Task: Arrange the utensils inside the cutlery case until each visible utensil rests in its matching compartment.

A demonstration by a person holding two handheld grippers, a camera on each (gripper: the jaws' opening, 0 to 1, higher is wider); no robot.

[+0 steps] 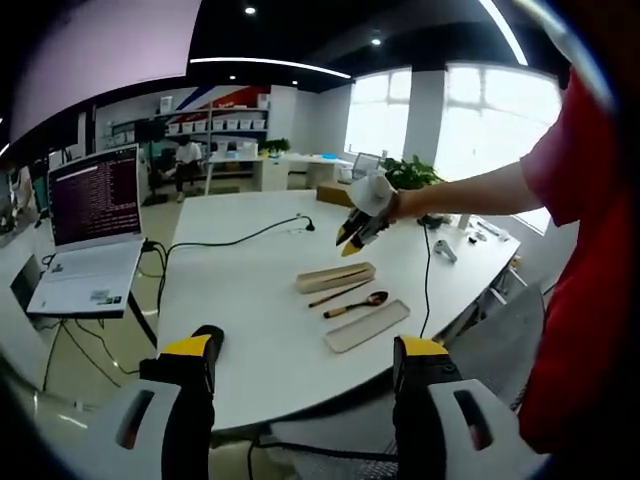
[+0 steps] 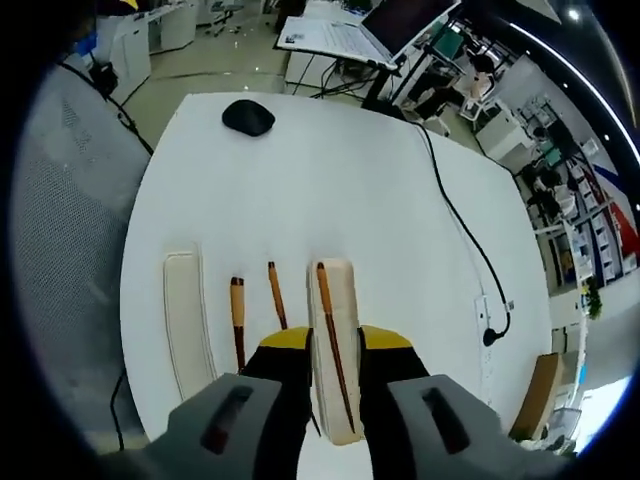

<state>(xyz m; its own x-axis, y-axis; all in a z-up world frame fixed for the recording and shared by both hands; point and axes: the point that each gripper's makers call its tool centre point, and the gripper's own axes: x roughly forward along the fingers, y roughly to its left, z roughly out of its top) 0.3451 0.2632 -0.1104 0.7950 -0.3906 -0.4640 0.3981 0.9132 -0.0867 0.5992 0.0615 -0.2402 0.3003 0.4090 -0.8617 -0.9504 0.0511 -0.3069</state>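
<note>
Your right gripper (image 2: 333, 375) is hovering above the cutlery case (image 2: 335, 340) with its jaws parted, straddling the case's width without clearly touching it; one chopstick (image 2: 333, 345) is already lying inside. Your left gripper (image 1: 305, 375) is waiting well back from the table (image 1: 250, 260), jaws apart and carrying nothing. The second chopstick (image 2: 277, 295) and the spoon (image 2: 238, 320) are lying on the table just beside the case, with the lid (image 2: 186, 320) beyond them. If you are closing now, you are risking pinching the case and tipping the seated chopstick out, or nudging the loose chopstick sideways as you descend.
</note>
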